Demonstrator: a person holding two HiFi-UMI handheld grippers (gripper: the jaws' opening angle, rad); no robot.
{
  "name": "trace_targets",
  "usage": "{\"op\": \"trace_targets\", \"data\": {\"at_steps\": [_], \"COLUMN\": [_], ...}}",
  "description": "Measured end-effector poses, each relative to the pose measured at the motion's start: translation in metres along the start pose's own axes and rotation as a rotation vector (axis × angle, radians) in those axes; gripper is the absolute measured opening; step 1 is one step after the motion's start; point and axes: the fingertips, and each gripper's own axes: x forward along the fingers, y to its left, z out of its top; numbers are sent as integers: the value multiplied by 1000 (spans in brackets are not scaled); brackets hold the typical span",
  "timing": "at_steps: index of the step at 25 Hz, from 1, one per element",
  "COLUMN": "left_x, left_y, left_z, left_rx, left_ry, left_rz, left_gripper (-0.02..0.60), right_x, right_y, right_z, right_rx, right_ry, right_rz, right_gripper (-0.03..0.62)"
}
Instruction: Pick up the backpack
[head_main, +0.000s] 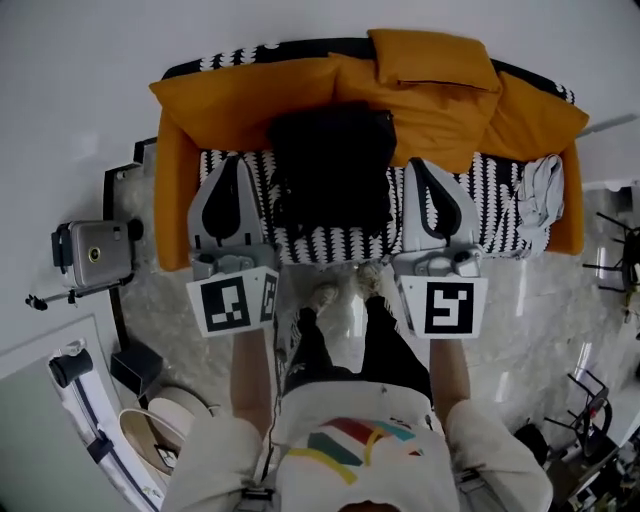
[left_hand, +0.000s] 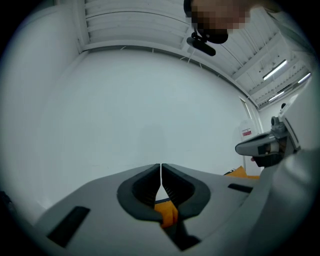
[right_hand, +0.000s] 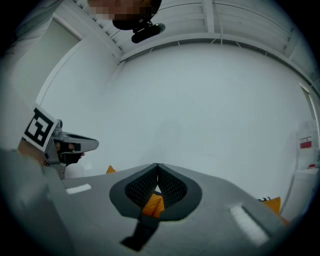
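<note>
Soft black backpack sat on the orange sofa.
Grey left gripper and right gripper hung beside it — jaws clenched, empty.

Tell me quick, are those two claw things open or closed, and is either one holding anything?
Left gripper: closed, holding nothing.
Right gripper: closed, holding nothing.

A: Upper centre of the frame?
B: Backpack, black; sofa, orange, seat patterned black-and-white.
A: Below?
B: Left gripper, right gripper: grey, black-on-white square markers. Floor: pale grey, marbled.
</note>
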Motion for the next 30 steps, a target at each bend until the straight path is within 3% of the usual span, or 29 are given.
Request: {"op": "trace_targets", "data": {"at_steps": [4,7,13,15,20,30], "left_x": [15,24,32,27,27,25], "left_y": [-6,-5,-13,-23,-45,-48], "left_z": [-34,-68,-124,-143,-194,-247], "left_rx": [51,49,-41,-32,77,45], "left_ry": [-8,10,13,37,104,202], "left_rz": [-20,-26,-38,-47,-74,-69], "left_gripper": [18,18,18,18,18,18], "right_x": [21,29,43,39,37,34], "right_y": [-11,-11,-10,-4,4,10], "right_z": [-28,-60,-136,-158,-199,-249], "right_rx": [-3,-12,14,39,43,57], "right_ry": [11,23,63,85,126,190], "right_rz": [-14,5,-6,-6,-2,-26], "right_gripper": [5,5,5,5,5,5]}}
